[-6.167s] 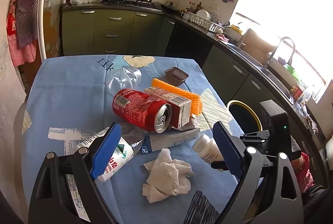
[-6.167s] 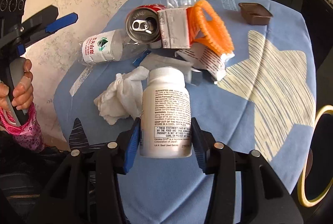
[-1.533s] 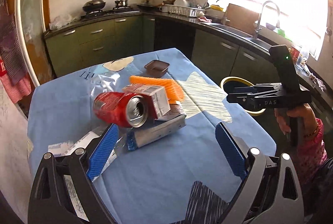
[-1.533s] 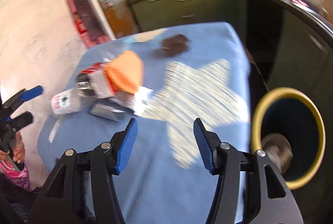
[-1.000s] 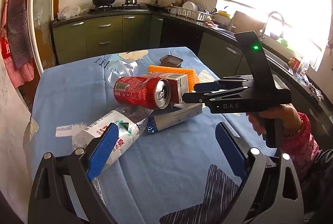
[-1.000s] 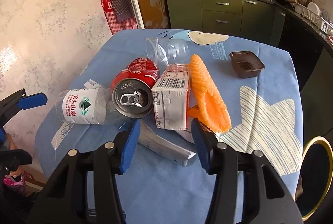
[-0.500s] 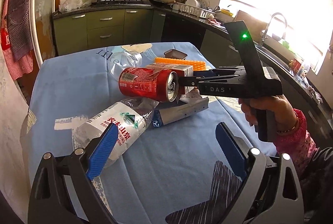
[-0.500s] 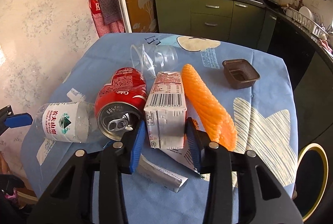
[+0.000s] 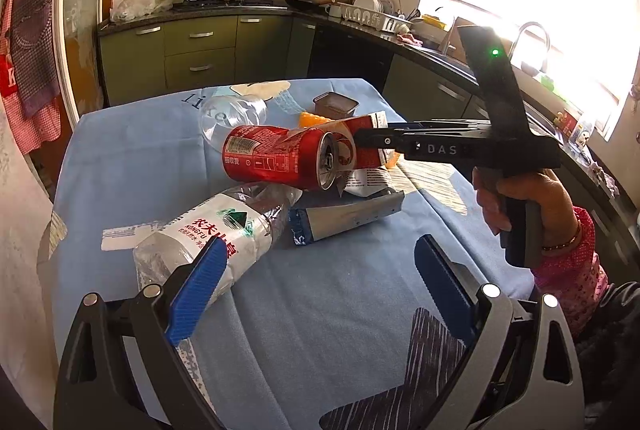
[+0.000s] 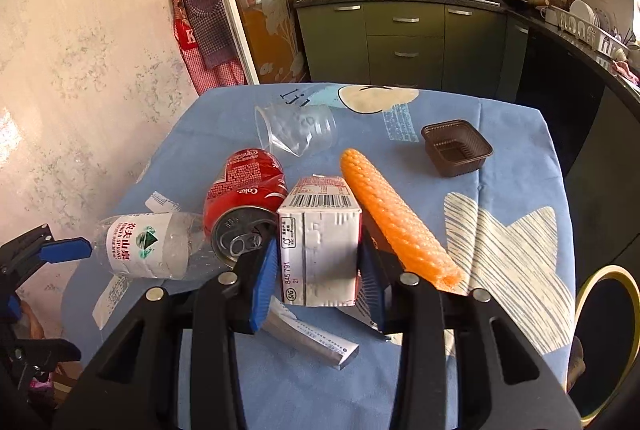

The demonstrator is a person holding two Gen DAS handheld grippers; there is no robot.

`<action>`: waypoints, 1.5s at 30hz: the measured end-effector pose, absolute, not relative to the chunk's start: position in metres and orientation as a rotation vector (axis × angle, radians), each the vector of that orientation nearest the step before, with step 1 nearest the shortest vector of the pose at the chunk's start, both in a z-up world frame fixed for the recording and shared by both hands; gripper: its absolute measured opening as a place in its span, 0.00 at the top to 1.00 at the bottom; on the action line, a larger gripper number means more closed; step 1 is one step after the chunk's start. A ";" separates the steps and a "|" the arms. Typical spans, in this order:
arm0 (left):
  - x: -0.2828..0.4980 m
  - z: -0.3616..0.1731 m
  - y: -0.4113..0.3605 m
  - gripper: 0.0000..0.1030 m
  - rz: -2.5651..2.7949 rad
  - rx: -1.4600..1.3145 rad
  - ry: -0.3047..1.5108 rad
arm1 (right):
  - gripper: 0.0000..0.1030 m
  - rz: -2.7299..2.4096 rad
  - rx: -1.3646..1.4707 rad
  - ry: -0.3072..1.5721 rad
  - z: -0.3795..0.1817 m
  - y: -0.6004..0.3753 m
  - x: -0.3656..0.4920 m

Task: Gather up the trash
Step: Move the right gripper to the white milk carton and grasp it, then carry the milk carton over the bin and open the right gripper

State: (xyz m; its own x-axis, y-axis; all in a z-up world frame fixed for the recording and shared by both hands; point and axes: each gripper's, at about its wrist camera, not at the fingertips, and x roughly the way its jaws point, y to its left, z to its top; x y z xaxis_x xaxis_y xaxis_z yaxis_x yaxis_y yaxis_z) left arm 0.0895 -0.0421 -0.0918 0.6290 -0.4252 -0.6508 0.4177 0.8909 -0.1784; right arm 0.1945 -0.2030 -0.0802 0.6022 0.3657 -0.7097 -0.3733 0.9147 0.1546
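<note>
Trash lies on a blue tablecloth (image 10: 516, 134). My right gripper (image 10: 318, 270) is shut on a small drink carton (image 10: 320, 234), its blue pads pressing both sides. The carton also shows in the left wrist view (image 9: 366, 136). A red cola can (image 10: 240, 198) lies against the carton's left; an orange foam net (image 10: 396, 222) lies on its right. A crushed water bottle (image 9: 216, 230) lies by the left finger of my left gripper (image 9: 316, 272), which is open and empty above the near cloth. A silver wrapper (image 9: 348, 216) lies under the can.
A clear plastic cup (image 10: 296, 130) and a brown plastic tray (image 10: 456, 148) lie farther back. A yellow-rimmed bin (image 10: 608, 342) stands off the table's right side. Kitchen cabinets (image 10: 404, 42) and a counter run behind and to the right.
My right gripper has moved forward and its jaws have closed onto the drink carton. My left gripper has stayed open and drifted slightly nearer the water bottle.
</note>
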 end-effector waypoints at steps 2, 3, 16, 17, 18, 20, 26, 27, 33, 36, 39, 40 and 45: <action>0.090 -0.093 -0.044 0.09 -0.488 -0.009 0.752 | 0.64 0.430 -0.001 0.808 -0.074 -0.207 0.190; 0.090 -0.093 -0.044 0.09 -0.489 -0.007 0.754 | 0.64 0.431 0.002 0.803 -0.072 -0.208 0.188; 0.087 -0.089 -0.055 0.09 -0.509 0.015 0.748 | 0.65 0.408 0.063 0.711 -0.032 -0.247 0.154; 0.086 -0.088 -0.056 0.09 -0.511 0.017 0.747 | 0.65 0.379 0.073 0.696 -0.028 -0.258 0.150; 0.086 -0.088 -0.057 0.09 -0.514 0.020 0.746 | 0.65 0.349 0.085 0.684 -0.024 -0.270 0.146; 0.085 -0.087 -0.060 0.09 -0.522 0.024 0.745 | 0.65 0.258 0.119 0.663 -0.019 -0.304 0.137; 0.090 -0.089 -0.070 0.09 -0.544 0.040 0.756 | 0.64 -0.068 0.216 0.682 -0.031 -0.412 0.118; 0.092 -0.089 -0.072 0.09 -0.547 0.044 0.759 | 0.64 -0.119 0.231 0.697 -0.037 -0.429 0.116; 0.096 -0.090 -0.081 0.09 -0.559 0.058 0.768 | 0.64 -0.313 0.286 0.820 -0.090 -0.496 0.125; 0.097 -0.090 -0.083 0.09 -0.560 0.063 0.773 | 0.53 -0.358 0.342 0.830 -0.109 -0.512 0.124; 0.098 -0.090 -0.083 0.09 -0.561 0.066 0.780 | 0.52 -0.340 0.373 0.813 -0.115 -0.512 0.119; 0.098 -0.090 -0.083 0.09 -0.561 0.066 0.781 | 0.50 -0.331 0.375 0.809 -0.116 -0.511 0.117; 0.099 -0.089 -0.077 0.09 -0.557 0.116 0.783 | 0.46 -0.291 0.362 0.794 -0.111 -0.500 0.112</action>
